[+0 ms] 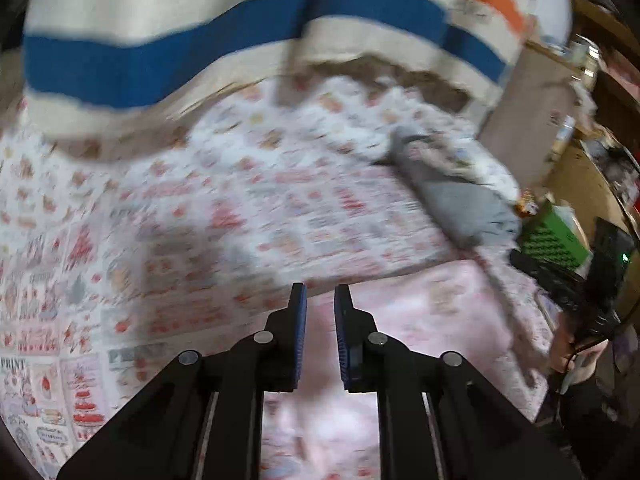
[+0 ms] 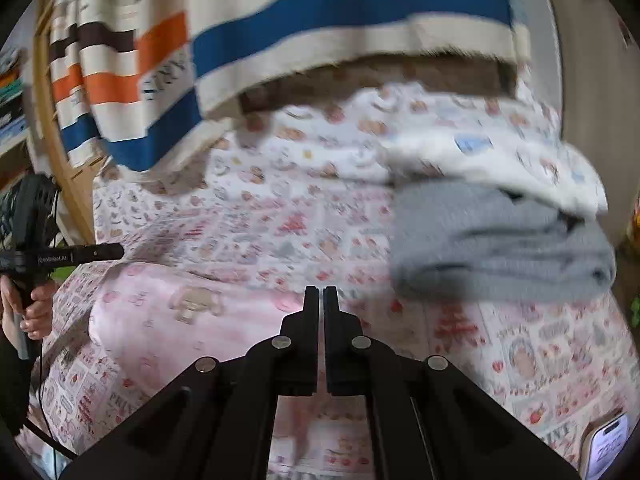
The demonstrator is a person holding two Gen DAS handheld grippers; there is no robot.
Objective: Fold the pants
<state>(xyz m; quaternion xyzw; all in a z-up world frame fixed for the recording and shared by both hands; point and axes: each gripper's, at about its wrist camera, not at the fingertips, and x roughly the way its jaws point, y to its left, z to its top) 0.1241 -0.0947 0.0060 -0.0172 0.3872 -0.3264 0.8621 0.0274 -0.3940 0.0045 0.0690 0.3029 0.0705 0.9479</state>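
pink pants lay flat on the printed bedsheet, lower centre of both views, directly under and ahead of the jaws. in the right wrist view they spread lower left from the tips; in the left wrist view they ran lower centre to lower right. long axis looked roughly left-right across the frames, can't be sure with the blur.

left gripper stood slightly parted, nothing between the pads, fabric showing through the gap. right gripper was clenched tight, and i couldn't tell whether any cloth was caught between the tips. the left hand with its tool showed at the left edge of the right view, beside the pants' far end.

my read: each gripper sat near one end of the pants, neither clearly closer; the next grab needs an edge under the tips.

around it: folded grey garment mid right, with a white printed bundle on top, close to the pants. striped blanket hung across the top. phone lower right corner. grey stack was the only thing near the fold path.
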